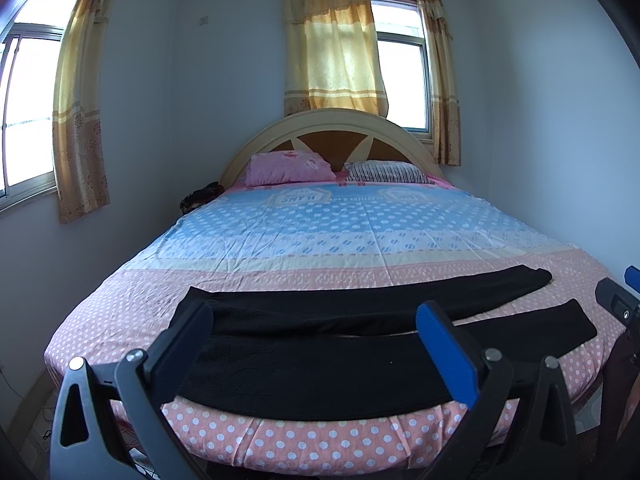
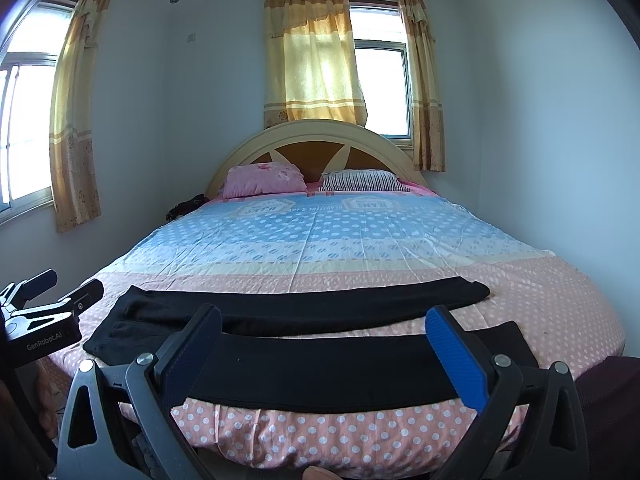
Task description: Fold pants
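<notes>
I see the black pants (image 1: 360,344) spread flat across the foot of the bed (image 1: 320,232), legs apart. My left tongs (image 1: 316,332) and right tongs (image 2: 324,340) hover released, empty. Folding hasn't begun; next I'd bring one leg over the other.

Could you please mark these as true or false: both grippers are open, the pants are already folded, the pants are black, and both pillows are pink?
1. Both the left gripper and the right gripper are open: true.
2. The pants are folded: false; they lie spread flat, legs apart, across the bed.
3. The pants are black: true.
4. Both pillows are pink: false; the pink pillow sits beside a striped pillow.
</notes>
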A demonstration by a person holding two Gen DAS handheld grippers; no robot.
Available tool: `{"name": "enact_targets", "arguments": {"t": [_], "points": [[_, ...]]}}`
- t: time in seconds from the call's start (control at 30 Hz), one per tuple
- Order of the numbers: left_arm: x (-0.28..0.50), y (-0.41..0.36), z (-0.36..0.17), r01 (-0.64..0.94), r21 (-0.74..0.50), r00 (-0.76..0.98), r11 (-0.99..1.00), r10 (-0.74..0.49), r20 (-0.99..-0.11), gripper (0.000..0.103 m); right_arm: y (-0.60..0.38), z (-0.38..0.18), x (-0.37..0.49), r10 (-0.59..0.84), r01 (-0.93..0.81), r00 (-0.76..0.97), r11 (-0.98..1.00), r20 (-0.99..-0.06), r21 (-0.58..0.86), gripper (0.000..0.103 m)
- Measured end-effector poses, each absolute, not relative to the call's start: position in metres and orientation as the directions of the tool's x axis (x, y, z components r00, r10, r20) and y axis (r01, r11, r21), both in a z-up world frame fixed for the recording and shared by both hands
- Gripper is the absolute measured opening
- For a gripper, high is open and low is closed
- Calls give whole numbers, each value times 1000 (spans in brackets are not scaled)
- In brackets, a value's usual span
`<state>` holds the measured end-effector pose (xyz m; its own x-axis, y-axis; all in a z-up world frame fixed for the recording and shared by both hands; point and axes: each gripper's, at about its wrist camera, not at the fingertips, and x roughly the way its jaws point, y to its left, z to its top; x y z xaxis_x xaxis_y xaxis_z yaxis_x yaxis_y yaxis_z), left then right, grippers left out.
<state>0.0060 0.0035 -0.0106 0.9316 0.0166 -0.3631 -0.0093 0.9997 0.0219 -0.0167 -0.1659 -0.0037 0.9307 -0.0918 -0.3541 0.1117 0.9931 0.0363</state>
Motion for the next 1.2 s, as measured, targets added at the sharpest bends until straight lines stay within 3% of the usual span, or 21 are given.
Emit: {"name": "enact_targets", "arguments": {"t": [1.2], "points": [[14,4,-21,2,13,921,1000,3,-389,103,-163,-19,-3,-94,112,914,993,-394,23,102]]}}
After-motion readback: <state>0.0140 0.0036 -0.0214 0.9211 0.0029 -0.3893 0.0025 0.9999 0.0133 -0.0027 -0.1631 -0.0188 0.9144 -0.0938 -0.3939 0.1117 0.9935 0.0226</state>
